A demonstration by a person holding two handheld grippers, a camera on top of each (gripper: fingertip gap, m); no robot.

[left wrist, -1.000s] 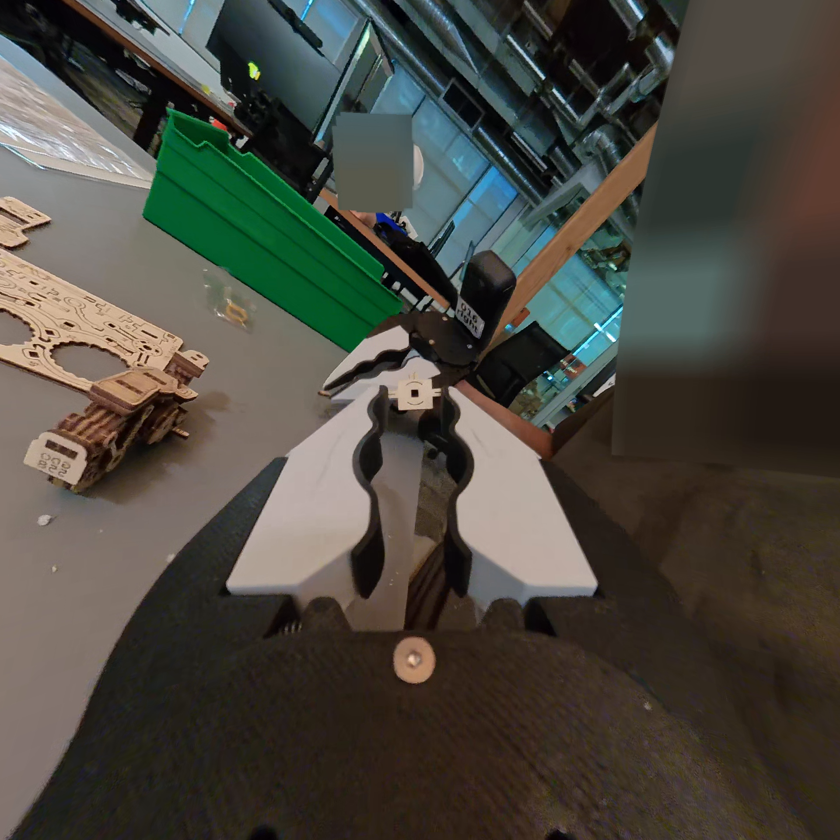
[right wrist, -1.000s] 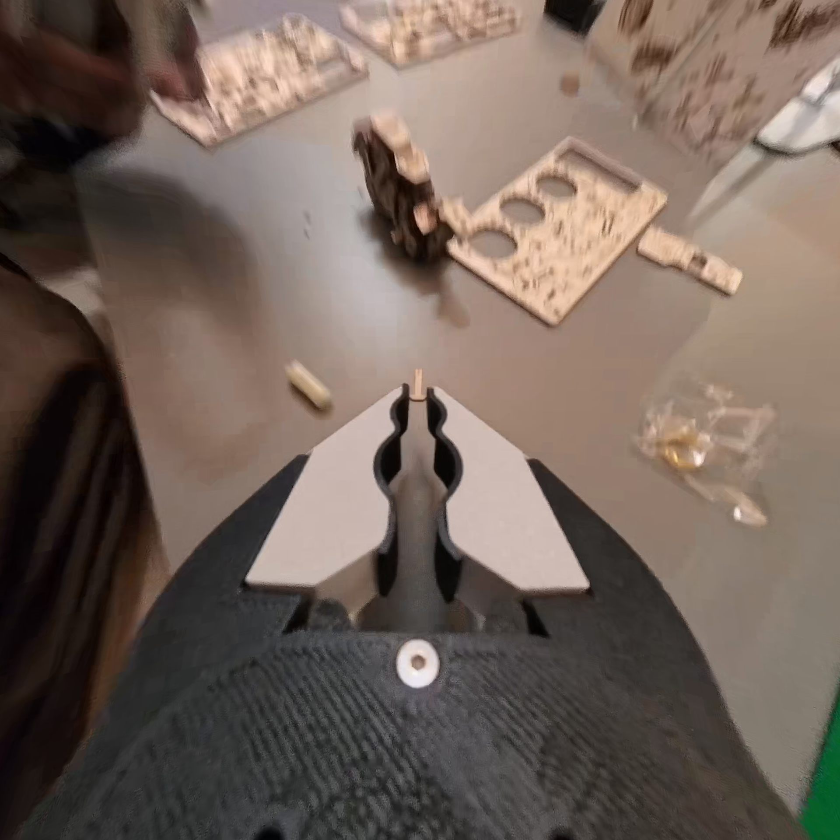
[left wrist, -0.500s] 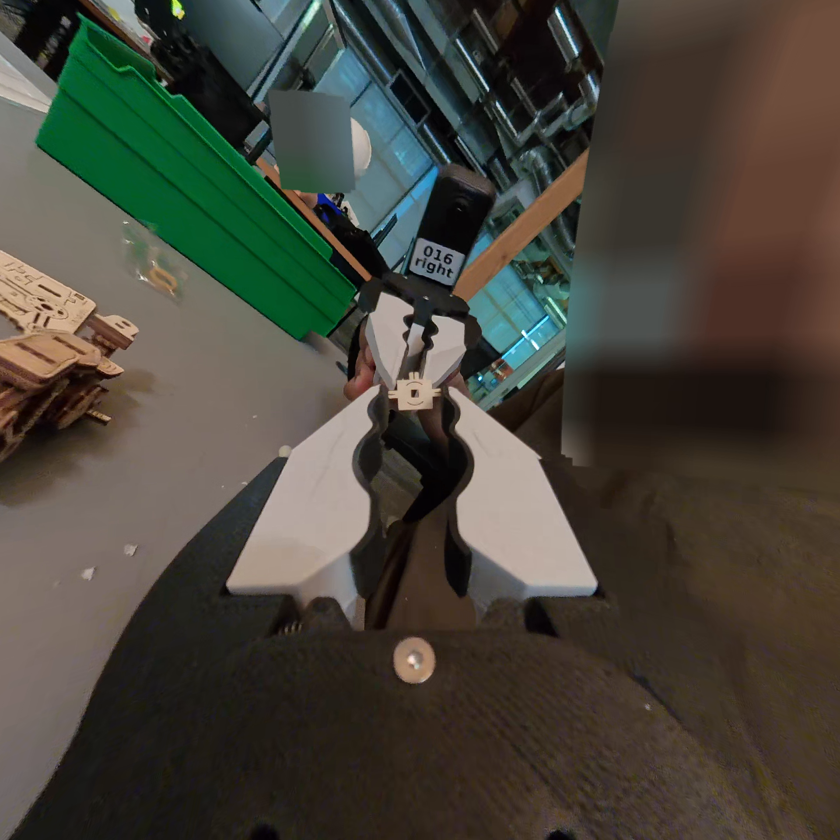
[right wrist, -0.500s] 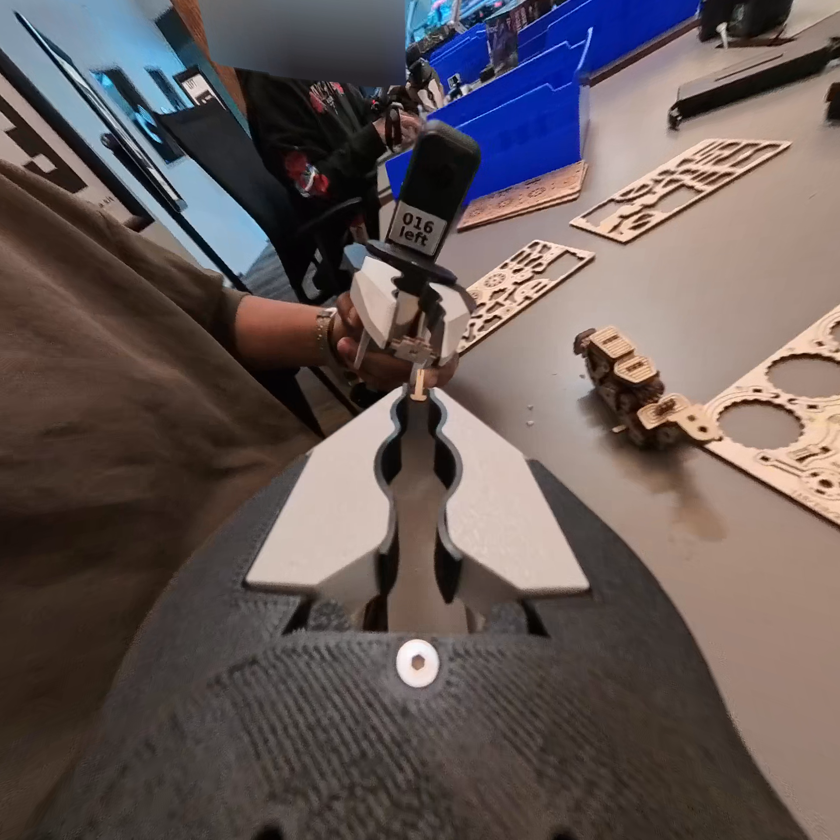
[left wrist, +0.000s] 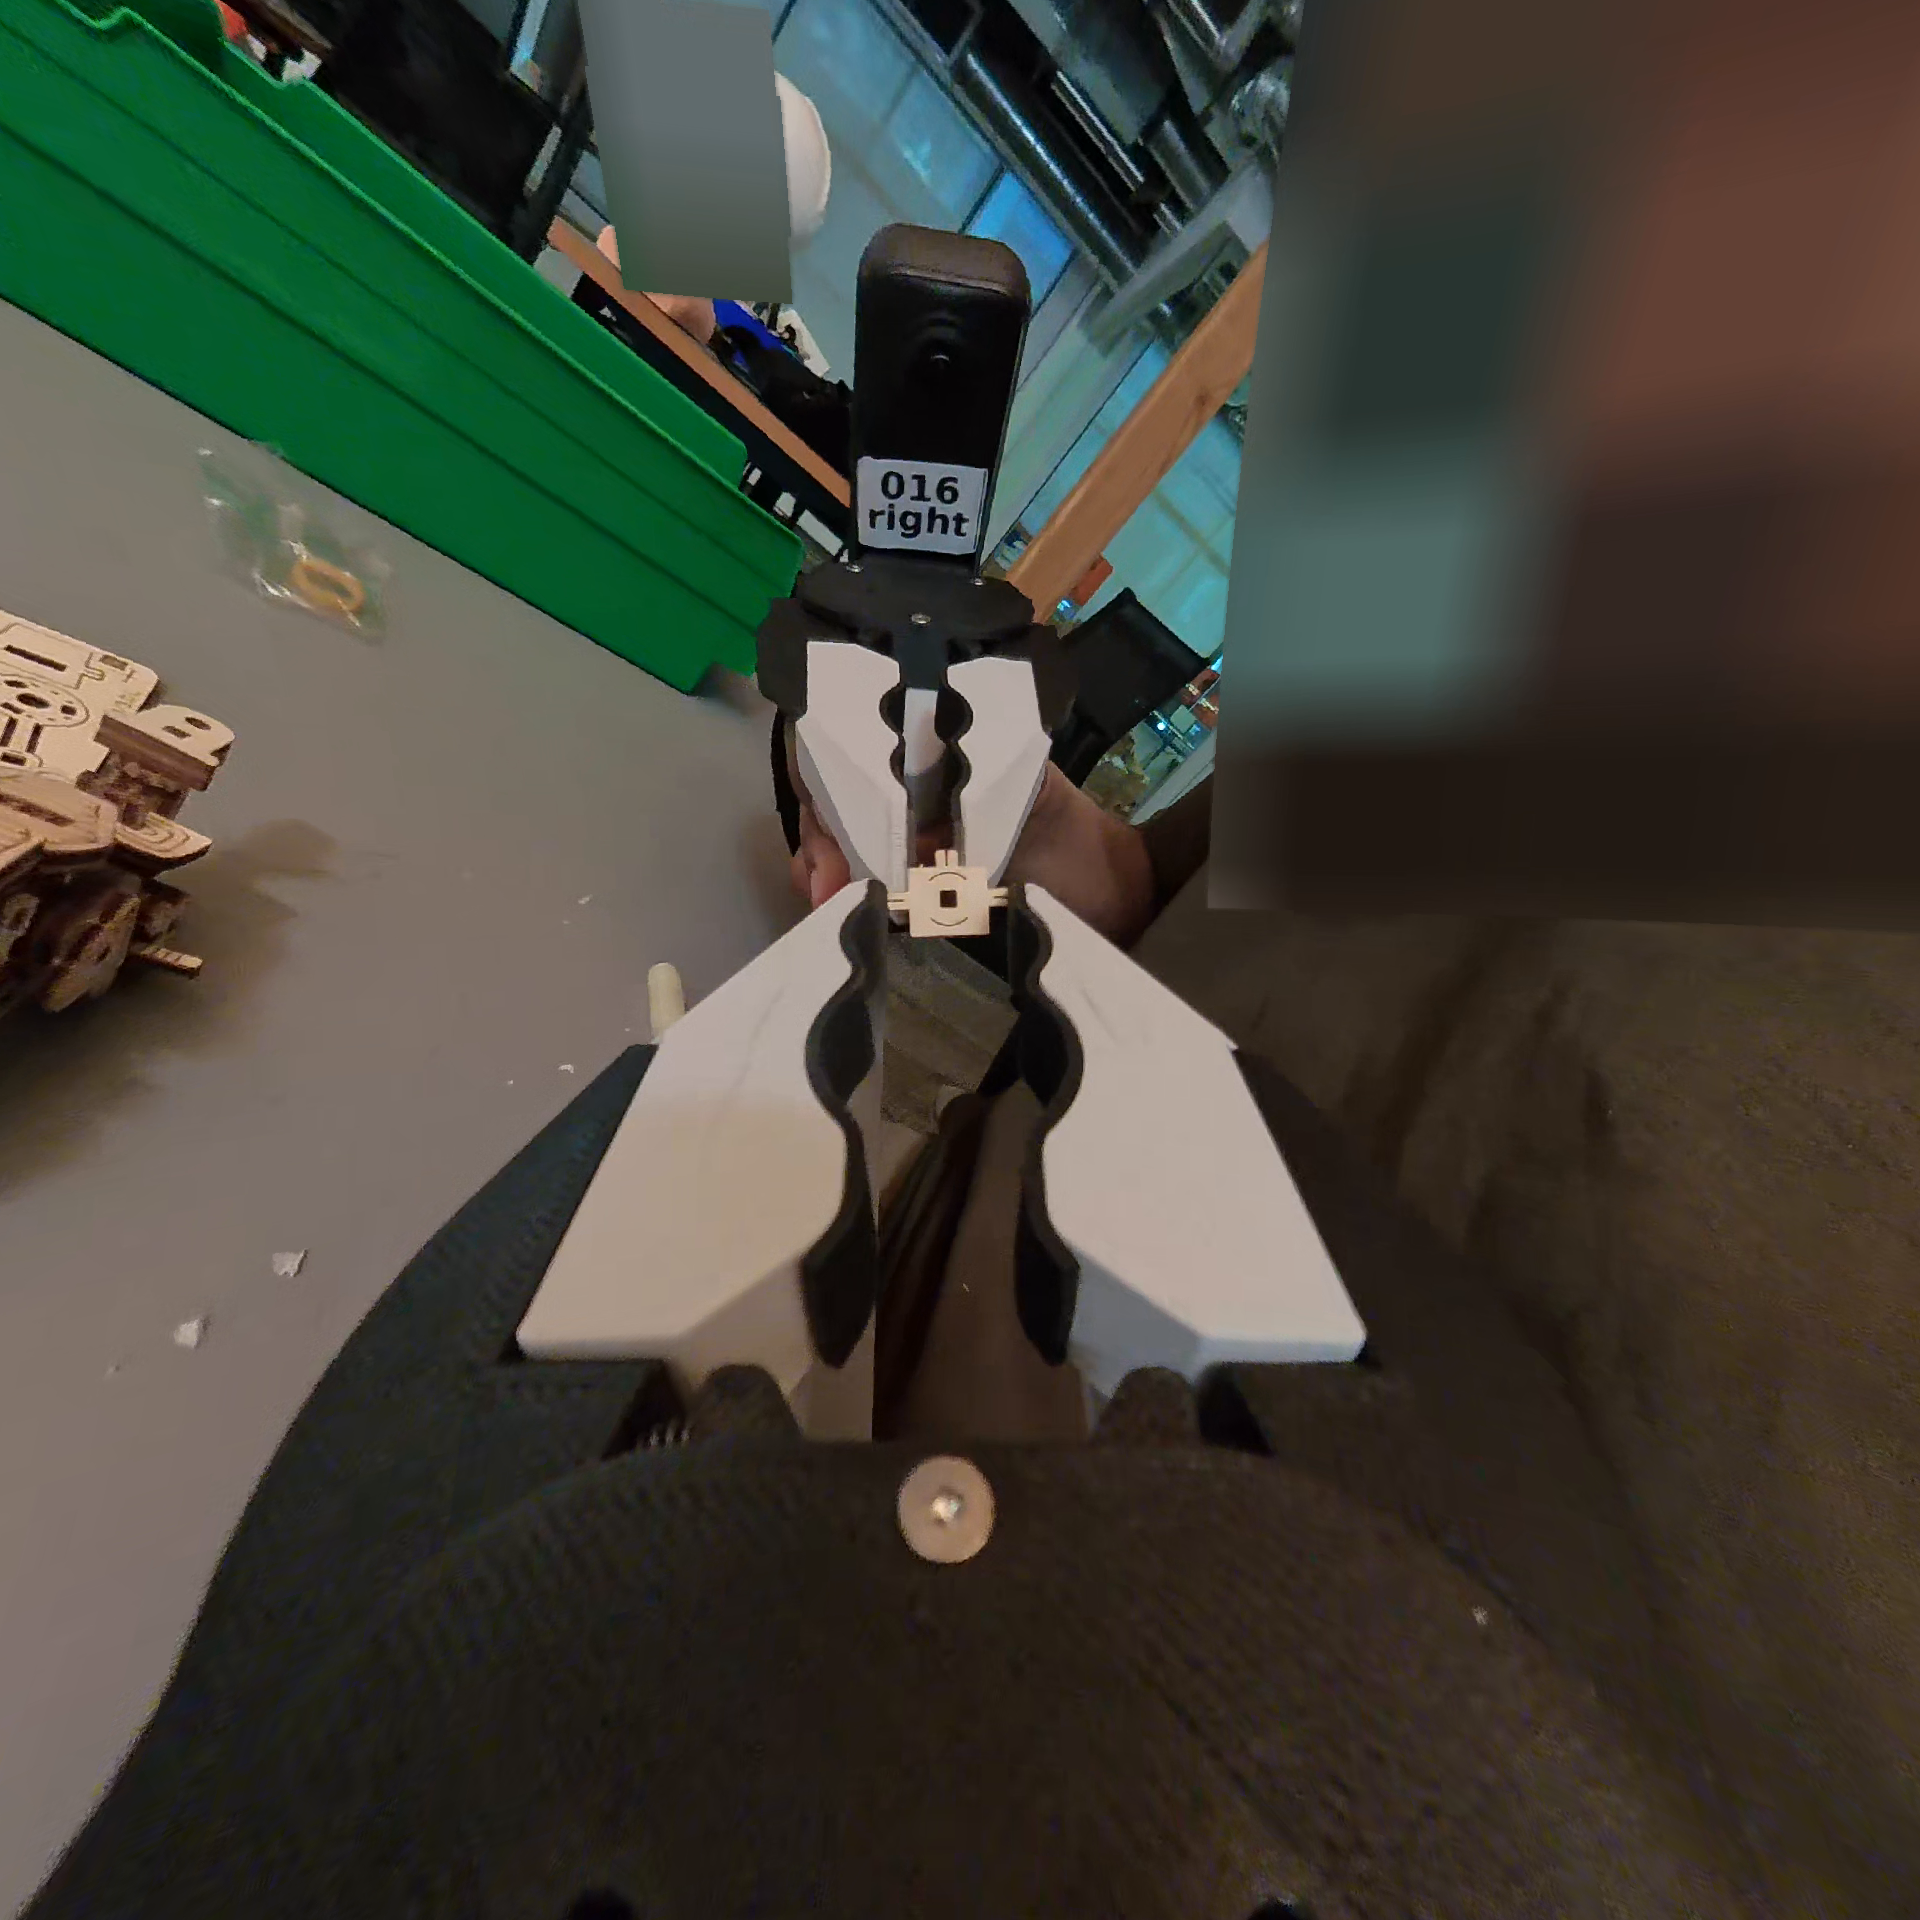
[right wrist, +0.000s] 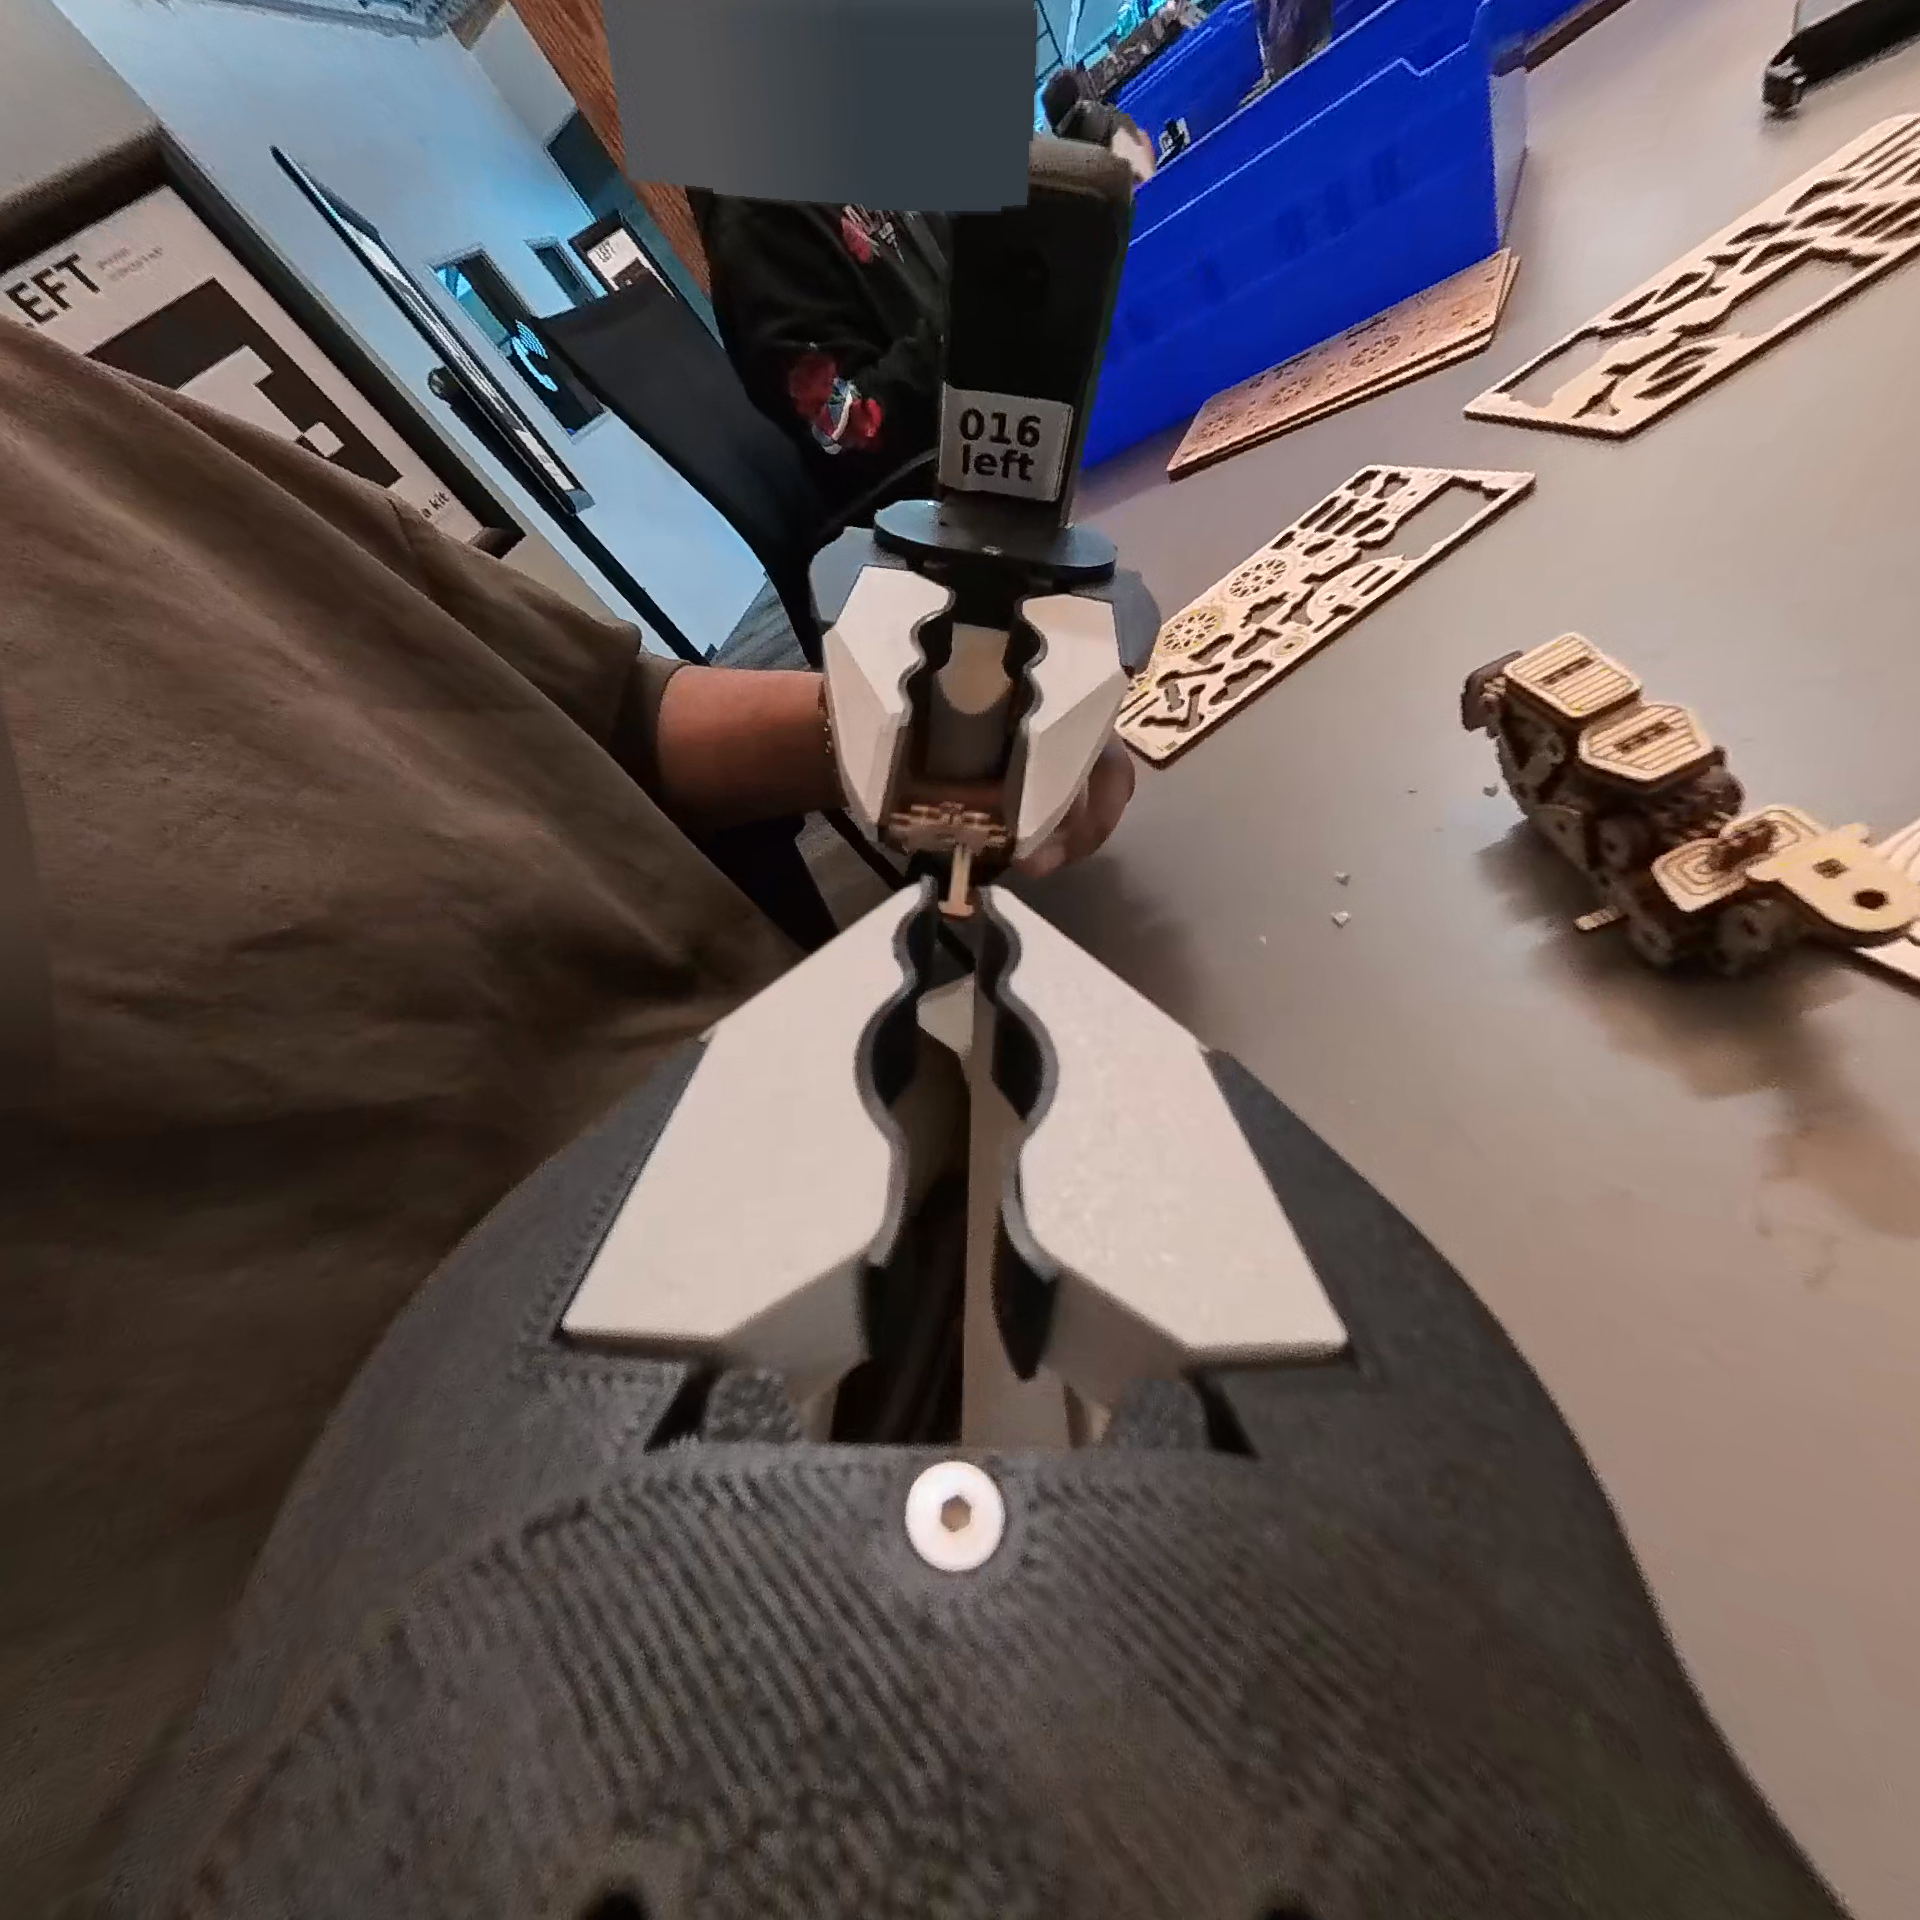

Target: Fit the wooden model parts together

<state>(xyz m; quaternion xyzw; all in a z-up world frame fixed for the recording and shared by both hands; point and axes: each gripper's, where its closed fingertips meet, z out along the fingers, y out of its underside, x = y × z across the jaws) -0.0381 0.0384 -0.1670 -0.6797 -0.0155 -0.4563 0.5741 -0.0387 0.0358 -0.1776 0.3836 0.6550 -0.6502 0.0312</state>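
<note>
My left gripper (left wrist: 948, 902) is shut on a small square wooden piece (left wrist: 948, 900) with side tabs and a centre hole, held in the air off the table's near edge. My right gripper (right wrist: 958, 896) is shut on a thin wooden peg (right wrist: 958, 883). The two grippers face each other tip to tip. The peg's far end touches the middle of the square piece (right wrist: 948, 826), seen edge-on in the right wrist view. The right gripper (left wrist: 920, 831) shows straight ahead in the left wrist view, and the left gripper (right wrist: 951, 821) in the right wrist view.
A part-built wooden model (right wrist: 1621, 821) lies on the grey table (right wrist: 1558, 1195), also at the left wrist view's left edge (left wrist: 83, 862). Cut-out wooden sheets (right wrist: 1320, 592), blue bins (right wrist: 1320, 208), a green bin (left wrist: 343, 343), a clear bag of parts (left wrist: 301, 561), a pale stub (left wrist: 665, 992). The tips of both grippers are at nearly the same place.
Both grippers have swung up from the table to face each other and closed the gap. The peg's tip now meets the square piece.
</note>
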